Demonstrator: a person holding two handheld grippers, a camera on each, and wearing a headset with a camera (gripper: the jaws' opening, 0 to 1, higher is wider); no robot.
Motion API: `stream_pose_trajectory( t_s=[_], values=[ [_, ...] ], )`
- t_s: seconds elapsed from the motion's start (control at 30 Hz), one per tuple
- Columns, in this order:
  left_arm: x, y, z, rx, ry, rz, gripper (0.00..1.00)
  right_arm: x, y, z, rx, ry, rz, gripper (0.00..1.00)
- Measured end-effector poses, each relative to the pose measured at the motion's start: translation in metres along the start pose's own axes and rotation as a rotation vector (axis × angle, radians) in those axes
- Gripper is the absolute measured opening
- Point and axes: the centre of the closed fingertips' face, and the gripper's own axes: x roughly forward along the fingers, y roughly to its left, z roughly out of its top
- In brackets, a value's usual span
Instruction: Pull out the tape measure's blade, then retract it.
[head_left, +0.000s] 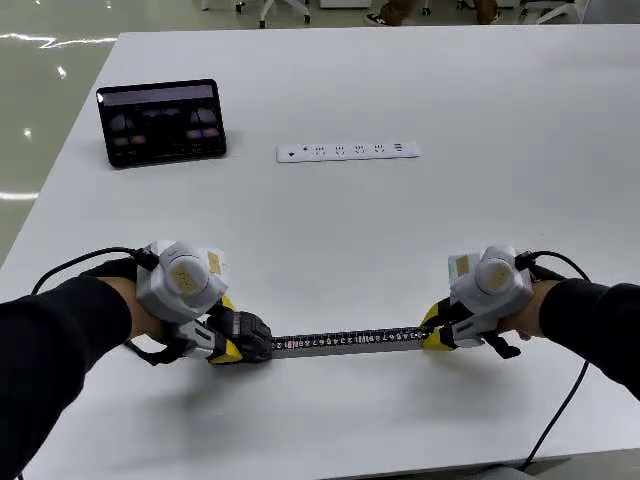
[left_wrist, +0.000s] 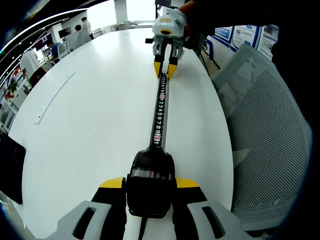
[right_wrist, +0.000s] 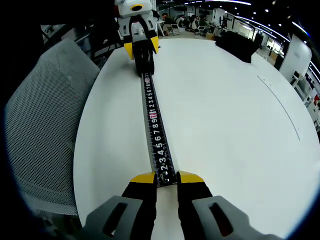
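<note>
The black tape measure case (head_left: 250, 337) (left_wrist: 150, 182) (right_wrist: 142, 52) rests near the table's front edge, and my left gripper (head_left: 232, 340) (left_wrist: 149, 186) is shut on it. Its black blade (head_left: 350, 340) (left_wrist: 160, 112) (right_wrist: 155, 127) with white numbers lies flat on the table, drawn out to the right. My right gripper (head_left: 434, 334) (right_wrist: 166, 176) (left_wrist: 164, 70) is shut on the blade's end, its yellow tips either side of the lowest numbers.
A black tablet (head_left: 161, 122) stands at the back left of the white table (head_left: 400, 220). A white power strip (head_left: 348, 151) (right_wrist: 280, 105) (left_wrist: 54, 97) lies behind the middle. A grey mesh chair (left_wrist: 270, 130) (right_wrist: 45, 125) is just off the front edge.
</note>
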Motion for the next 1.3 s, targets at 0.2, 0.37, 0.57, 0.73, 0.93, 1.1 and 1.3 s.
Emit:
stream_pose_trajectory(
  t_s=[0.2,0.37,0.57,0.73,0.93,1.1,1.3],
  values=[
    [-0.0003,-0.0007,0.0006,-0.002,-0.002,0.003,0.31,-0.0022,-0.0013,-0.0038,0.001,0.007,0.000,0.10],
    [-0.0004,-0.0011,0.0010,-0.004,-0.003,0.002,0.31,-0.0032,-0.0022,-0.0057,0.005,0.009,-0.002,0.10],
    [-0.0004,-0.0010,0.0012,-0.004,-0.003,0.002,0.31,-0.0030,-0.0024,-0.0054,0.010,0.006,-0.005,0.11],
    [0.0002,-0.0004,0.0008,-0.006,-0.006,0.004,0.31,-0.0028,-0.0021,-0.0056,0.025,0.003,-0.005,0.11],
    [0.0003,-0.0004,0.0004,-0.007,-0.010,0.007,0.31,-0.0023,-0.0019,-0.0054,0.015,0.009,-0.009,0.11],
    [0.0003,-0.0002,0.0005,-0.011,-0.015,0.007,0.31,-0.0021,-0.0020,-0.0054,0.018,0.007,-0.009,0.11],
    [-0.0004,0.0004,0.0012,-0.022,-0.035,0.011,0.31,-0.0018,-0.0023,-0.0050,0.038,-0.002,-0.013,0.11]
  ],
)
